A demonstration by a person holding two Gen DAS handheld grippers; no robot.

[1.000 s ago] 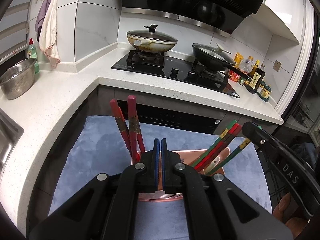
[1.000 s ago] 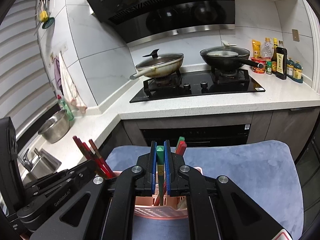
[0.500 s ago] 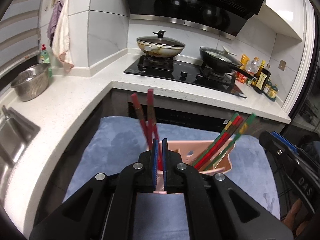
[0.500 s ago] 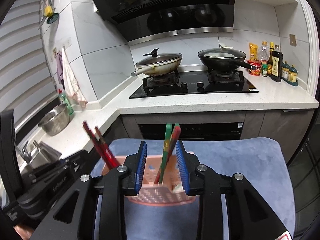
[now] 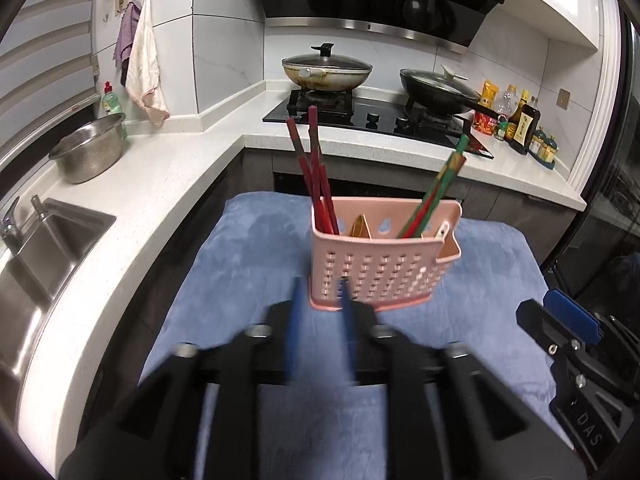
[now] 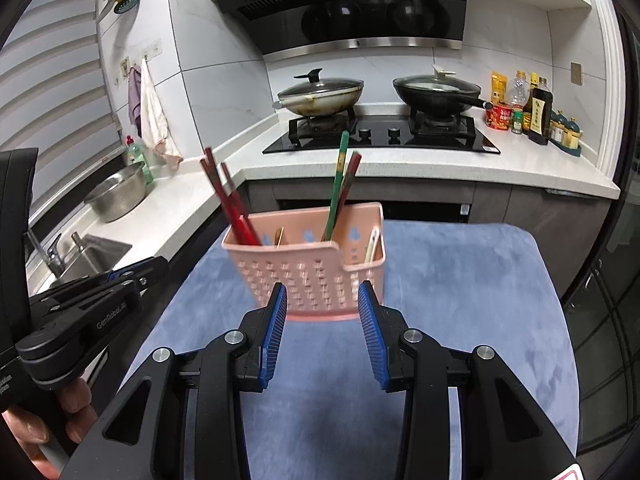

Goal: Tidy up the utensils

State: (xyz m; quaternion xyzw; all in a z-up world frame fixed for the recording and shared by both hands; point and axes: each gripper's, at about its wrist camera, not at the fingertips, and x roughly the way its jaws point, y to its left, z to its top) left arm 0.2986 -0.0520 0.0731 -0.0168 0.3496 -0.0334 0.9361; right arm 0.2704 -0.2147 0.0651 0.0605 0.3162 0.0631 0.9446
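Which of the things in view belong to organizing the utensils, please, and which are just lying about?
Part of the job:
- pink utensil caddy
- red chopsticks
- green and red chopsticks
- blue mat

Just lying about:
- lidded wok
- black pan
- steel colander
- sauce bottles
- hanging cloths

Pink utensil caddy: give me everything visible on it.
The pink utensil caddy looks like plastic, with perforated walls and dividers forming compartments. It stands upright on the blue cloth. Red chopsticks lean in its left end, green-and-red chopsticks stand mid-right, and a pale utensil sits at the right end. Neither tongs touch it.
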